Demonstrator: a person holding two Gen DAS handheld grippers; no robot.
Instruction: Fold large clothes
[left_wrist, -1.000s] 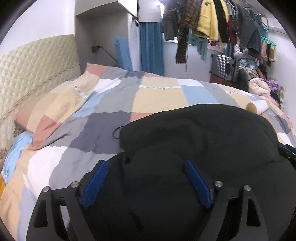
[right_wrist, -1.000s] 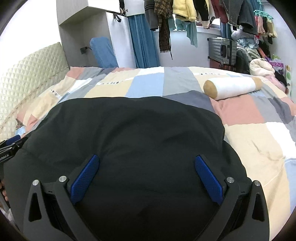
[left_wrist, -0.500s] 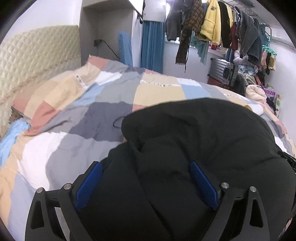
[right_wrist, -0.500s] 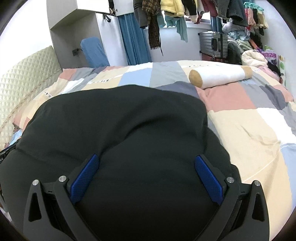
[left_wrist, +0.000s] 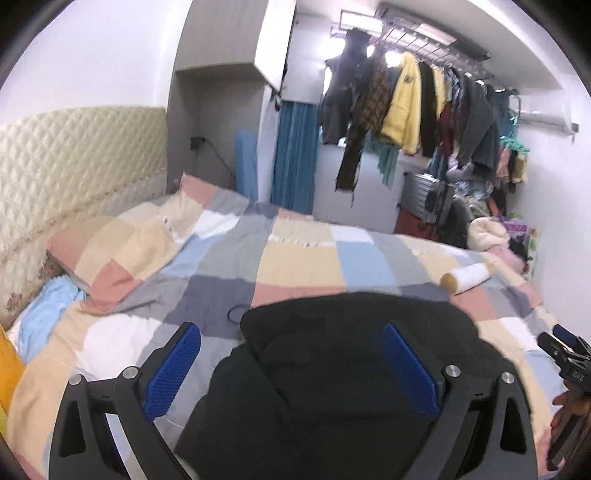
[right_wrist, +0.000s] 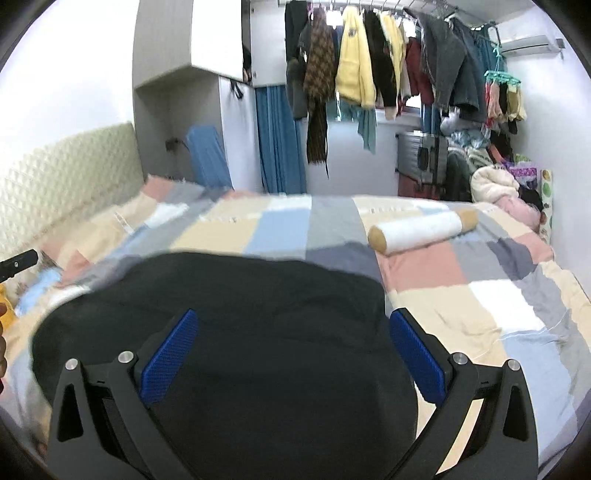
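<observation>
the left gripper (left_wrist: 291, 363) hangs low over the bed, pointing toward twelve o'clock at the far wall. its jaws stand wide apart, blue pads (left_wrist: 173, 371) splayed to either side with nothing clamped between them. the left pad sits over bare patchwork quilt (left_wrist: 295, 258), the right pad over the black garment (left_wrist: 351, 369); whether either pad touches cloth i cannot tell. the garment lies bunched on the quilt from about five to seven o'clock in this view, its rounded far edge toward twelve and a thicker fold at its left side. at nine o'clock the quilt rises over a pillow against the padded headboard (left_wrist: 74, 158).

at three o'clock in the left view the right gripper (right_wrist: 293, 356) shows as a dark tip beside the garment's right edge. it too aims at twelve o'clock, jaws spread wide, holding nothing. the garment fills the space under and between its blue pads (right_wrist: 417, 356), and its right border runs just inside the right pad. contact cannot be told here either.

to the right, from one to four o'clock, the quilt lies open and flat out to the bed's edge. a white bolster (right_wrist: 423, 230) with tan ends lies at one o'clock, well apart from the garment. beyond the bed, hanging clothes (right_wrist: 369, 62) crowd a rail at twelve o'clock, with a silver suitcase (right_wrist: 421, 158) below them.
</observation>
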